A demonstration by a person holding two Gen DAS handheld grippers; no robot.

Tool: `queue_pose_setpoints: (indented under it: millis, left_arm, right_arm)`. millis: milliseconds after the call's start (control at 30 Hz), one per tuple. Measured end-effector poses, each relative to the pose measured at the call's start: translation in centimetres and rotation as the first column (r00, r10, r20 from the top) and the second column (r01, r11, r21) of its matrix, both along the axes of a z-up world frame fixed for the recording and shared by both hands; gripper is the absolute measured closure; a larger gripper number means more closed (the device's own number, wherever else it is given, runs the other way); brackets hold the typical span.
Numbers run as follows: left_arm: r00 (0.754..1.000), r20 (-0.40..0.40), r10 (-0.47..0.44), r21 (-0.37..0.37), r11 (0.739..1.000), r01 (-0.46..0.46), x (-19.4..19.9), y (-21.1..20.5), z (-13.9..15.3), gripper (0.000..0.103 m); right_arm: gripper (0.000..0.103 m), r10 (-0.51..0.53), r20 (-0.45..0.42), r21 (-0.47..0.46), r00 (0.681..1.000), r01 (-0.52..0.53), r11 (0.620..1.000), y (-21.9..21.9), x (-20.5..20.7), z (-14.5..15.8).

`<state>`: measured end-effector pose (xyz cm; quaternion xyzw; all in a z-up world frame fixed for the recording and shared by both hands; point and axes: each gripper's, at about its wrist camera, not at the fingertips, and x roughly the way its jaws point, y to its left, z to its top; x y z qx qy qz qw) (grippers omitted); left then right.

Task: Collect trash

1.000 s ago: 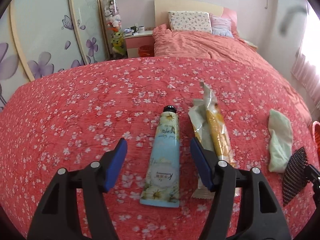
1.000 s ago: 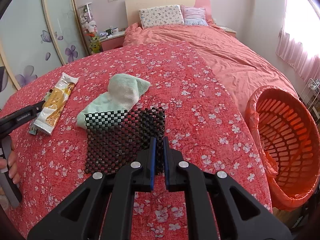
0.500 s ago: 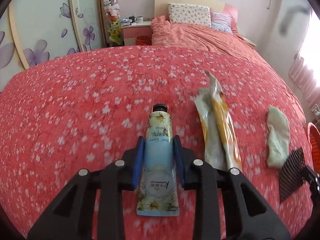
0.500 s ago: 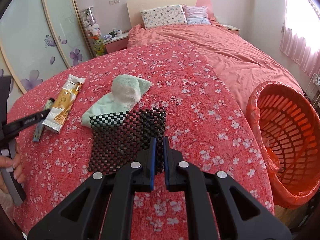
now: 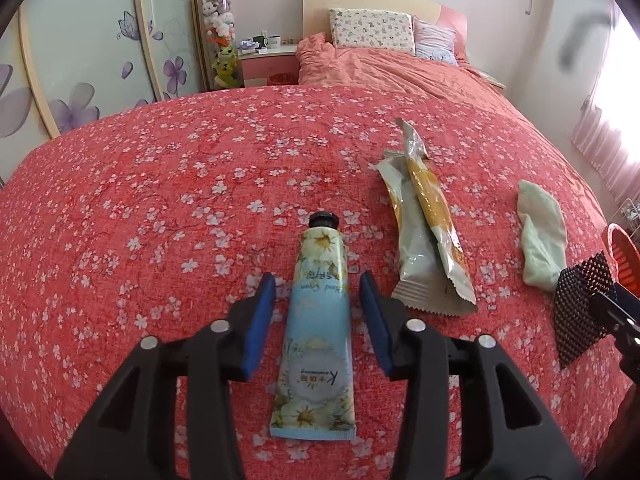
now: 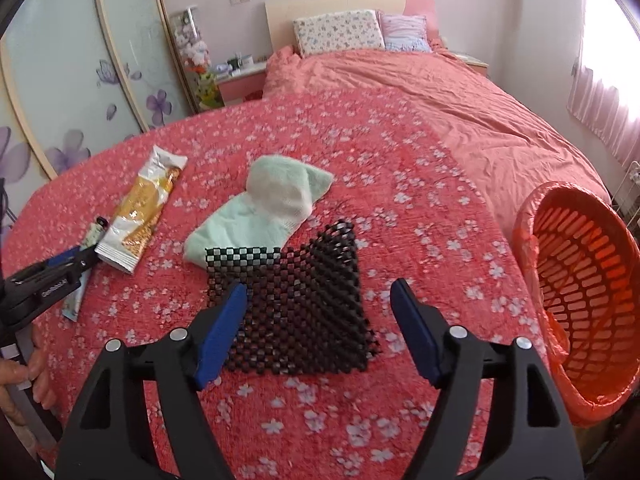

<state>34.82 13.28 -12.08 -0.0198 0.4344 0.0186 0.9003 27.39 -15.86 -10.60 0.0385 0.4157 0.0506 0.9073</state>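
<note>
A light-blue hand cream tube [image 5: 319,332] with a black cap lies on the red flowered cover. My left gripper [image 5: 318,312] straddles it, jaws a little apart from its sides, open. Empty snack wrappers [image 5: 428,224] lie to its right, also in the right wrist view [image 6: 138,208]. My right gripper [image 6: 318,320] is open over a black mesh mat [image 6: 296,304] that lies flat on the cover. A pale green sock [image 6: 264,208] lies just beyond the mat. An orange trash basket [image 6: 584,296] stands at the right.
The red flowered cover [image 5: 160,200] spans the near surface, with a pink bed [image 6: 440,100] and pillows behind. Wardrobe doors with purple flowers [image 5: 80,60] and a nightstand stand at the back left. The cover's right edge drops beside the basket.
My left gripper had closed on the tube and has now opened a little around it. My right gripper, earlier shut on the mesh mat, has opened and the mat lies on the cover.
</note>
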Motion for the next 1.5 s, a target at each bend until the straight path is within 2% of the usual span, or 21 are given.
queue_pose_setpoints:
  millis: [100,167,233,433,567,633,700,800,967,1300,1433,1500]
  left_arm:
    - [1.0,0.0,0.003,-0.008,1.0,-0.003,0.1,-0.2,0.1,0.056]
    - [1.0,-0.001,0.001,-0.004,1.0,-0.001,0.0,-0.3,0.2,0.056]
    - [1.0,-0.001,-0.001,-0.005,1.0,0.001,0.2,-0.2,0.3,0.056]
    - [1.0,-0.003,0.02,-0.007,1.0,-0.02,1.2,-0.2,0.5,0.056]
    - [1.0,-0.003,0.025,0.01,1.0,-0.025,1.8,-0.4,0.5,0.061]
    - [1.0,-0.003,0.025,0.016,1.0,-0.025,2.0,-0.4,0.6,0.073]
    - [1.0,-0.009,0.014,0.01,1.0,-0.014,2.0,-0.4,0.8,0.075]
    - [1.0,-0.014,-0.013,0.015,1.0,0.014,1.2,-0.5,0.8,0.075]
    - [0.999,-0.014,-0.029,0.025,0.999,0.029,-0.3,-0.8,0.6,0.075]
    - [1.0,-0.002,-0.009,0.016,1.0,0.009,0.2,-0.9,0.5,0.068]
    - [1.0,0.001,-0.012,-0.004,1.0,0.012,0.2,-0.4,0.6,0.068]
    - [1.0,0.001,-0.011,-0.001,1.0,0.011,0.2,-0.4,0.5,0.075]
  right_arm:
    - [0.03,0.009,-0.004,-0.053,1.0,-0.009,0.999,1.1,0.2,-0.4]
    - [0.037,0.017,-0.011,-0.087,1.0,-0.018,0.996,1.7,0.2,-0.8]
    - [0.046,0.021,-0.02,-0.078,1.0,-0.022,0.997,1.7,0.2,-0.9]
    - [0.05,0.01,-0.016,-0.053,1.0,-0.011,0.999,1.0,-0.1,-0.9]
    - [0.055,0.007,-0.014,-0.055,1.0,-0.008,0.998,0.9,-0.1,-0.9]
    - [0.067,0.003,-0.008,-0.057,1.0,-0.003,0.998,0.9,-0.2,-0.8]
    - [0.08,0.002,0.0,-0.06,1.0,-0.002,0.998,0.9,-0.5,-0.6]
    - [0.088,0.008,0.001,-0.051,1.0,-0.008,0.999,0.7,-0.8,-0.5]
    - [0.088,0.007,-0.003,-0.065,1.0,-0.007,0.998,1.0,-0.8,-0.6]
    - [0.088,0.006,-0.006,-0.049,1.0,-0.007,0.999,1.1,-0.9,-0.7]
    - [0.088,0.007,-0.007,-0.04,1.0,-0.007,0.999,0.9,-0.8,-0.7]
    - [0.088,0.007,-0.007,-0.038,1.0,-0.007,0.999,0.9,-0.8,-0.7]
